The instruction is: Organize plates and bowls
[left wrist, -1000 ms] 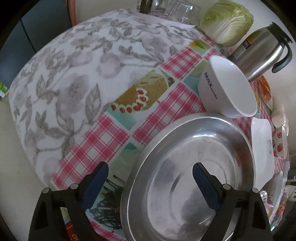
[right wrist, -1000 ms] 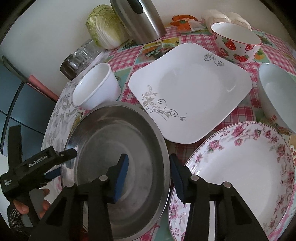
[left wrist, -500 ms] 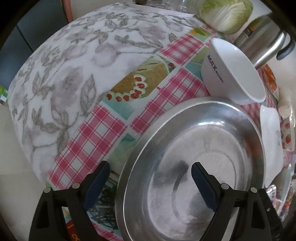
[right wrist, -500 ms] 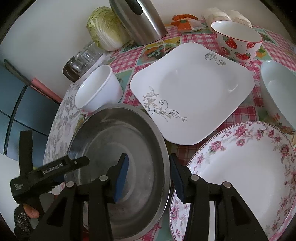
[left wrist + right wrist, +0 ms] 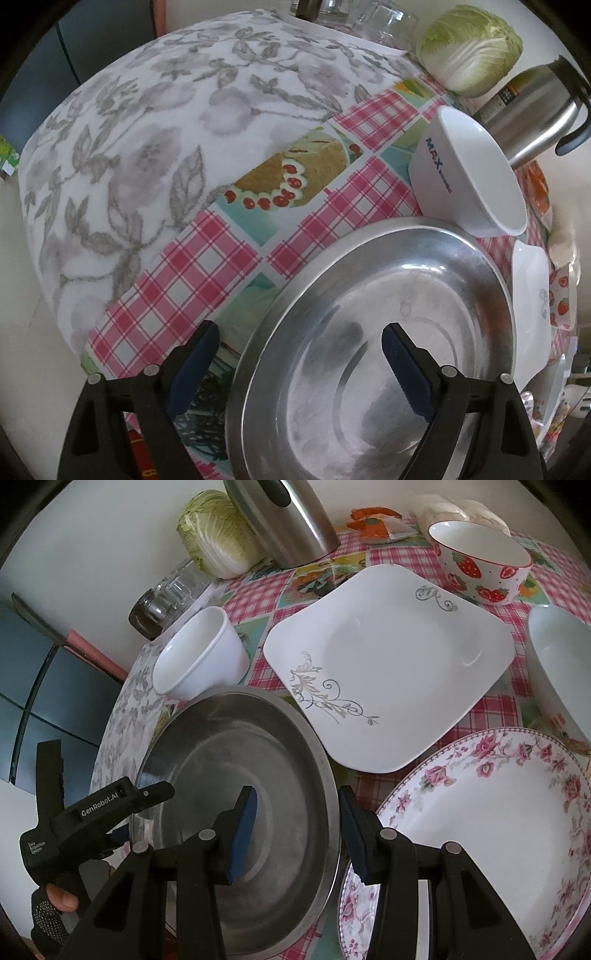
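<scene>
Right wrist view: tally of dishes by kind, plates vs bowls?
Plates: 3 — steel plate, square white plate, floral plate.
Bowls: 3 — small white bowl, strawberry bowl, large white bowl.
Total: 6

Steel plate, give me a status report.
Both grippers open, left and right each straddling the steel plate's rim. White bowl close behind it.
</scene>
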Motion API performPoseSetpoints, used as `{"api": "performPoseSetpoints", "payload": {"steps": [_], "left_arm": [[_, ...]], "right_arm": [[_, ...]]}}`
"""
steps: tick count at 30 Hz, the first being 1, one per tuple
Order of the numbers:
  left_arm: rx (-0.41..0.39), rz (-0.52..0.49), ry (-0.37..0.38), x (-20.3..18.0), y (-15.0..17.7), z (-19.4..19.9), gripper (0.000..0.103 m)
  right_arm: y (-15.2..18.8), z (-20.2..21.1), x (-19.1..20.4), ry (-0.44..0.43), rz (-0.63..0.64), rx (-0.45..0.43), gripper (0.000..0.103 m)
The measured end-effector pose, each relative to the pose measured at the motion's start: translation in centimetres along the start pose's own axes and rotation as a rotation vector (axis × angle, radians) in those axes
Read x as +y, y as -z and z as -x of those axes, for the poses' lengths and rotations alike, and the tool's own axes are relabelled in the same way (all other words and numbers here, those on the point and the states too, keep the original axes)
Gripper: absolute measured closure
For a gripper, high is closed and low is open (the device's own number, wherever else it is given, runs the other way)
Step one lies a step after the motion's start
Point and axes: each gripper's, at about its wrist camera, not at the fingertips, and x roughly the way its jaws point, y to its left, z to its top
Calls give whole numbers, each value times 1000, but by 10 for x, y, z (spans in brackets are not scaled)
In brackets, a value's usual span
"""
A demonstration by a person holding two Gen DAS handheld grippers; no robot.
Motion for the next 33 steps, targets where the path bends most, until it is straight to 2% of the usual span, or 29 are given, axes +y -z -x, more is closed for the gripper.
{"api": "performPoseSetpoints", "payload": {"steps": [7, 11, 13, 17, 19, 21, 28, 33], "left_arm": [[9, -40, -19, 2, -1, -1, 12], [15, -64, -40, -6, -3, -6, 14], [9, -57, -57, -5, -5, -3, 29], [2, -34, -74, 2, -10, 2, 44], [3, -14, -76, 10, -14, 5, 53], [5, 13, -64, 17, -18, 7, 58], [16, 84, 35, 37, -23, 18, 58], [-33, 74, 76, 44, -19, 44, 58]], "right_arm": [[4, -12, 1, -46, 4, 52, 58], [5, -13, 4, -25, 16, 55, 62], [6, -14, 2, -18, 3, 55, 68], [5, -12, -5, -10, -31, 61, 79], [5, -11, -2, 8, -14, 65, 80], [4, -8, 1, 14, -4, 62, 80], [0, 10, 2, -36, -5, 21, 80], [-2, 23, 9, -53, 21, -2, 80]]}}
